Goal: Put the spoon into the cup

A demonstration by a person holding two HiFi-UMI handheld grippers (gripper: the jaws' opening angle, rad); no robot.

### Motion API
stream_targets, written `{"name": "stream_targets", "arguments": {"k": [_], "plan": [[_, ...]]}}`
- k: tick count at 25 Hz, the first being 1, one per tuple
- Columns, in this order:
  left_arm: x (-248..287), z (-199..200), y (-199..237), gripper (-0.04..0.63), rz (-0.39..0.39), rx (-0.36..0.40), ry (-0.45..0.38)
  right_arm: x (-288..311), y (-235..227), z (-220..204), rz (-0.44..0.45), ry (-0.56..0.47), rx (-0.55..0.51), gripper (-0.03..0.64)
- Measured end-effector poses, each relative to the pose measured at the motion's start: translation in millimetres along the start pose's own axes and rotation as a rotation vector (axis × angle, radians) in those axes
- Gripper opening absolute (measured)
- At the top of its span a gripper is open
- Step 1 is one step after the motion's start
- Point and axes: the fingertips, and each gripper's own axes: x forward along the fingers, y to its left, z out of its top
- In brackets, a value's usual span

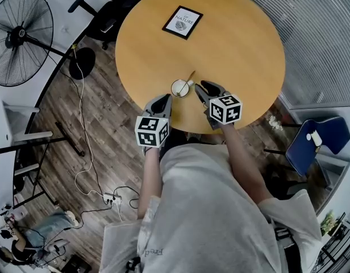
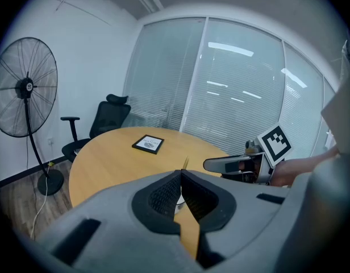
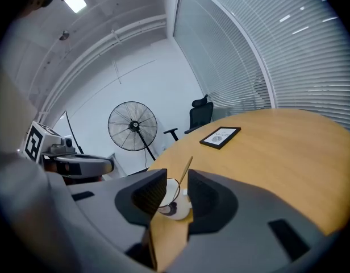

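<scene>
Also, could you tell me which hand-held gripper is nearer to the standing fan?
Left. The left hand-held gripper is on the side of the cup toward the fan; the right hand-held gripper is on the cup's other side, farther away.

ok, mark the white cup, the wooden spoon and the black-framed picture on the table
white cup (image 1: 176, 88), head view, inside, left of the spoon
wooden spoon (image 1: 190, 77), head view, middle of the handle
black-framed picture (image 1: 182, 22), head view, centre of the print
</scene>
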Motion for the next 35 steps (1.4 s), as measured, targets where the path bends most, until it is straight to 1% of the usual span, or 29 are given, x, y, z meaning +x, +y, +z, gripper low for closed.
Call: {"name": "stream_targets", "arguments": {"k": [9,17,20,25,35], "plan": [[1.9,-1.9,-4.9,0.009,-0.006,0.004,0.001,-5.2,-3.7,-1.1,-0.008,-0.013,0.004,0.072],[1.2,-4.5,-5.9,0.009,-0.011,0.004,0.006,-7.6,-4.1,-1.4,-0.005,-0.029,0.014,-0.002],[1.4,-3.9,-6.9,0.009,-0.013,0.005,0.004,-7.5,-1.9,0.0,0.002,-0.030,-0.003,-0.003],[1.3,-3.7,-6.3,0.009,-0.014,0.002,0.005,-6.5,-0.1,0.3,0.008,-0.021,0.000,-0.003],[3.4,-3.9,-4.2,0.009,-0.015,0.003,0.012,-4.8,-3.9,1.1,-0.005,-0.004,-0.016,-0.003]]}}
